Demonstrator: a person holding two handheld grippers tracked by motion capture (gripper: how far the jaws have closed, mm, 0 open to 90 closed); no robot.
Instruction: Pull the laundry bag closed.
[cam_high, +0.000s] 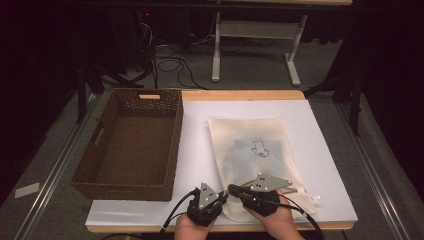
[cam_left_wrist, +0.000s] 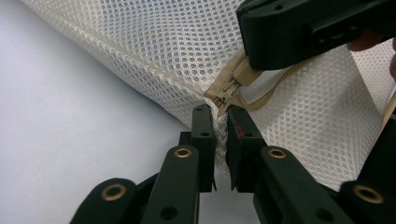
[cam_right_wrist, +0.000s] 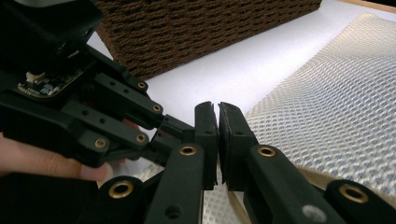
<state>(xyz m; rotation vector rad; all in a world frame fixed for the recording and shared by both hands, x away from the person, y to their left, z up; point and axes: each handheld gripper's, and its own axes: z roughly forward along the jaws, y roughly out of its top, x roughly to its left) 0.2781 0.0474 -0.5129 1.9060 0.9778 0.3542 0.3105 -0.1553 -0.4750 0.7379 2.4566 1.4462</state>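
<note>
You had two grippers at work on one mesh bag (cam_high: 252, 160), which lay flat on the white sheet (cam_high: 195, 145) just right of the one brown woven basket (cam_high: 131, 142).

Your left gripper (cam_left_wrist: 220, 122) had its jaws closed on the bag's near corner, with a fold of white mesh pinched between the pads right below the end of the tan zipper (cam_left_wrist: 229, 86).

Your right gripper (cam_right_wrist: 218, 120) had its jaws pressed nearly together. In the left gripper view its black tip sat over the zipper pull, and it looked to be gripping that pull, though the contact itself was hidden there.

From above, both grippers met at the bag's near left corner, almost touching each other. Through the mesh you could make out one folded item (cam_high: 252, 150) with a dark printed mark; what it was stayed unclear. The basket held nothing I could see.
</note>
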